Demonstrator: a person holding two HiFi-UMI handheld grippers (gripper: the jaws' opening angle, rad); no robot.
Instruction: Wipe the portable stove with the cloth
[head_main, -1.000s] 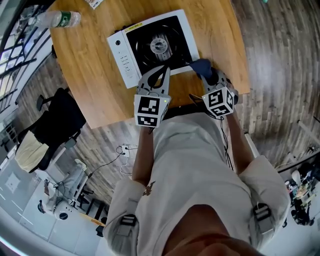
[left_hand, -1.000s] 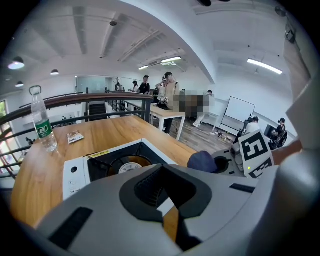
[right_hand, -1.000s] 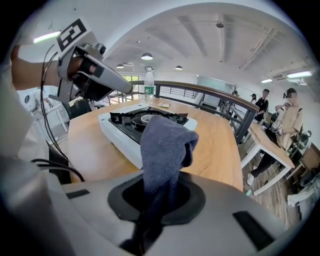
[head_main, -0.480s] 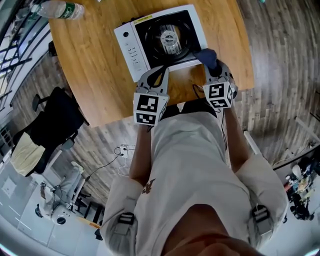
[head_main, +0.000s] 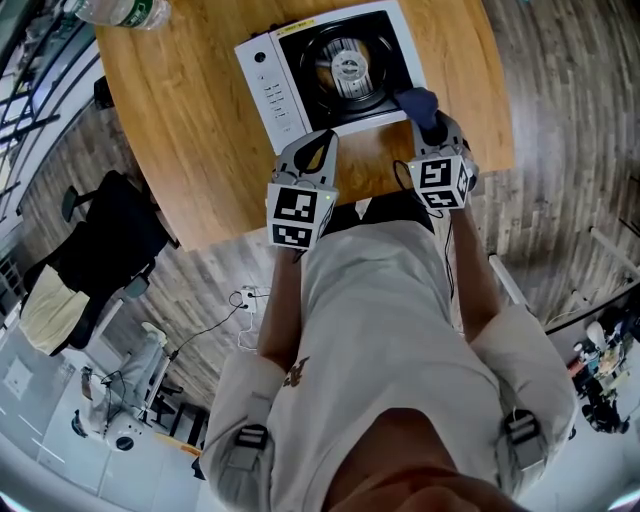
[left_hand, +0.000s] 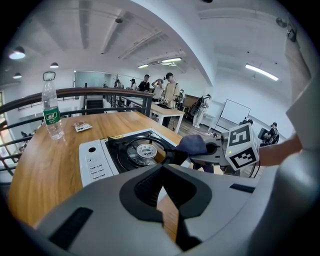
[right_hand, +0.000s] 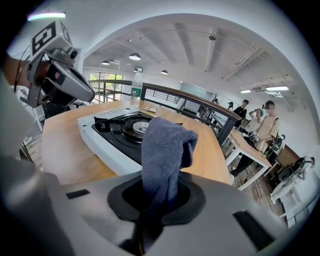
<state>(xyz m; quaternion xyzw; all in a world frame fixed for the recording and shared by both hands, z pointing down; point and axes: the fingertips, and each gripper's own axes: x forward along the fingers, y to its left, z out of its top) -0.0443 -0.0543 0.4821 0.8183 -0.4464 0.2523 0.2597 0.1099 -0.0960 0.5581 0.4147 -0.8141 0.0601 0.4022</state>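
Stove: flat white metal box, black recessed top, round ribbed silver burner in the middle, white control strip with one dark knob down its left side. Cloth: dark blue, nappy terry, bunched into a limp upright fold that flops over at the top. It sits at the stove's near right corner, over the edge; I cannot tell whether it touches the metal. My right gripper is clamped on the cloth's lower end, pile bulging out of the black jaw pads. My left gripper has its tips brought together with nothing between them, just short of the stove's near edge below the control strip, bare wood showing through the slit behind the tips. Nothing lies between either gripper and the stove. Far left of the stove stands a clear plastic bottle with a green label, upright, and between bottle and stove lies a small flat packet. Table: smooth honey-coloured wood grain, rounded edge. Beyond the stove is a dark railing, then people standing by a white table, and a whiteboard off to the right. Grey plank floor, with a black chair and loose cables on it, left of the stove. White vaulted ceiling with strip lights.
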